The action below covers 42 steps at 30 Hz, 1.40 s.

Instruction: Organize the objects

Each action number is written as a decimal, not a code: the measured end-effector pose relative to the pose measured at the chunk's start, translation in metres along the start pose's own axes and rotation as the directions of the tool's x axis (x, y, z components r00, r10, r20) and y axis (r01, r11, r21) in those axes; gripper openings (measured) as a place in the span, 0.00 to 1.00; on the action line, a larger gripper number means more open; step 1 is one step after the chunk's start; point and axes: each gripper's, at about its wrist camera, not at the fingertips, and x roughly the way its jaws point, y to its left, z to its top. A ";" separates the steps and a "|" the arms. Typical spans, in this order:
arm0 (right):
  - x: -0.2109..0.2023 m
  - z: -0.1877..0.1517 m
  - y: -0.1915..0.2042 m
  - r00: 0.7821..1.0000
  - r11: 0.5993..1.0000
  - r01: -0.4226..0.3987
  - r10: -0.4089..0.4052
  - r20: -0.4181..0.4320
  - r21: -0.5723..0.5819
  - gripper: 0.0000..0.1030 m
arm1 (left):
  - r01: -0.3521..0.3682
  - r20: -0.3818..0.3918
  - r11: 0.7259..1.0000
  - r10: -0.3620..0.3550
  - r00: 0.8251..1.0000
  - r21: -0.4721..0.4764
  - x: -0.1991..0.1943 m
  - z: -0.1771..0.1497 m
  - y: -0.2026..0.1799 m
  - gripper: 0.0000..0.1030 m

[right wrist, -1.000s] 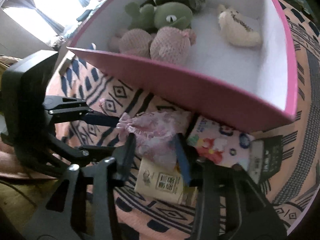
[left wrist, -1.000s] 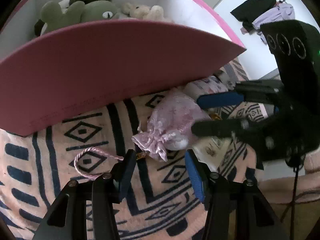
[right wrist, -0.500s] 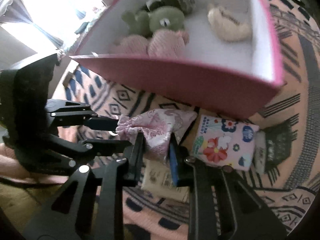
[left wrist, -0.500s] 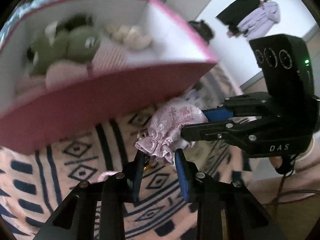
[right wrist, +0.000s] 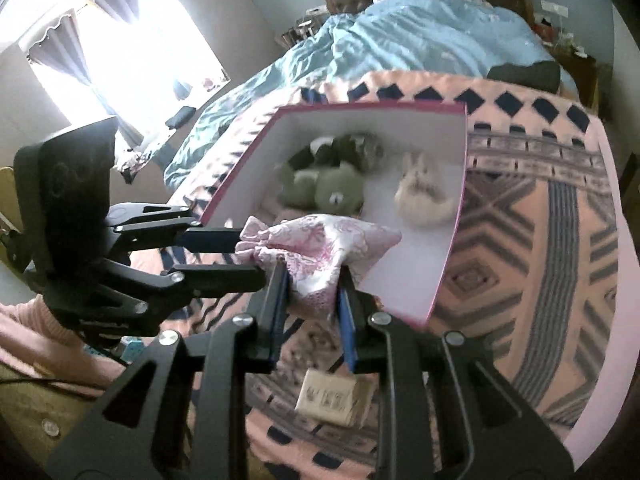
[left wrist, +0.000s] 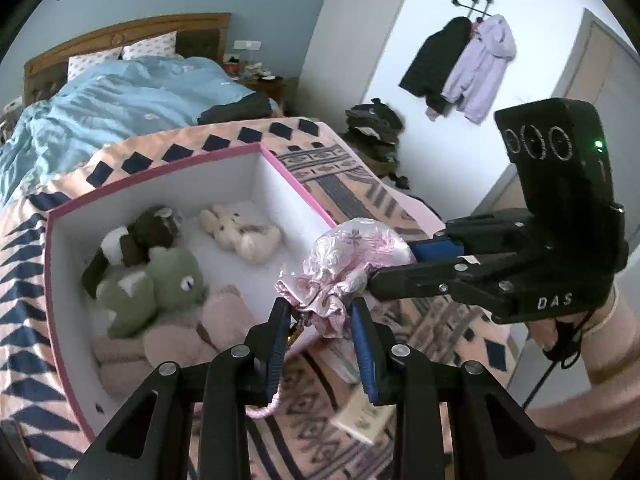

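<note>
We see the left gripper (left wrist: 320, 320) closed on the gathered neck of a pink satin drawstring pouch (left wrist: 348, 268), its blue-padded fingers (left wrist: 362, 344) pressing the frilled opening from either side, while the right gripper (right wrist: 312, 292) clamps the pouch's body between its own blue pads. In the left wrist view the right gripper (left wrist: 394, 264) enters from the right and meets the pouch at its far side; in the right wrist view the left gripper (right wrist: 244, 256) enters from the left and meets the pouch (right wrist: 320, 248) at its ruffled end. Both tools thus hold the pouch in the air, above the near corner of a pink box (left wrist: 64, 340) with white inner walls. A pink cord (left wrist: 264, 408) hangs from the pouch between the left fingers. Inside the box lie a green frog plush (left wrist: 160, 280), a dark plush (left wrist: 140, 236), a cream rabbit plush (left wrist: 240, 236) and pale pink plush toys (left wrist: 176, 340). The box (right wrist: 452, 240) rests on a peach blanket (right wrist: 540, 260) with dark geometric patterning. A small beige packet (right wrist: 332, 400) lies on the blanket below the right gripper. Beyond lies a blue duvet (right wrist: 420, 24).
</note>
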 end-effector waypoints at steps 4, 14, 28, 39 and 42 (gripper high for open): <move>0.018 0.017 -0.016 1.000 1.000 0.019 -0.019 -0.010 0.003 0.25 | -0.031 -0.029 0.999 0.030 0.999 -0.009 0.022 0.010 0.017 0.29; 0.067 0.019 -0.048 0.971 0.978 0.202 -0.208 -0.121 -0.062 0.28 | -0.147 -0.172 0.989 0.144 0.974 -0.002 0.079 -0.003 0.027 0.31; 0.035 0.001 -0.048 0.996 0.995 0.073 -0.070 -0.048 0.073 0.37 | -0.094 -0.064 0.995 0.091 0.994 -0.038 0.040 -0.014 0.017 0.42; 0.000 -0.036 -0.064 0.998 0.976 0.060 -0.057 -0.017 0.208 0.40 | 0.024 -0.028 1.000 -0.023 0.999 0.019 0.016 -0.033 -0.022 0.44; 0.001 -0.052 -0.078 0.996 0.961 0.090 -0.080 -0.049 0.262 0.40 | 0.055 -0.068 0.998 -0.053 0.996 0.027 0.026 -0.043 -0.032 0.44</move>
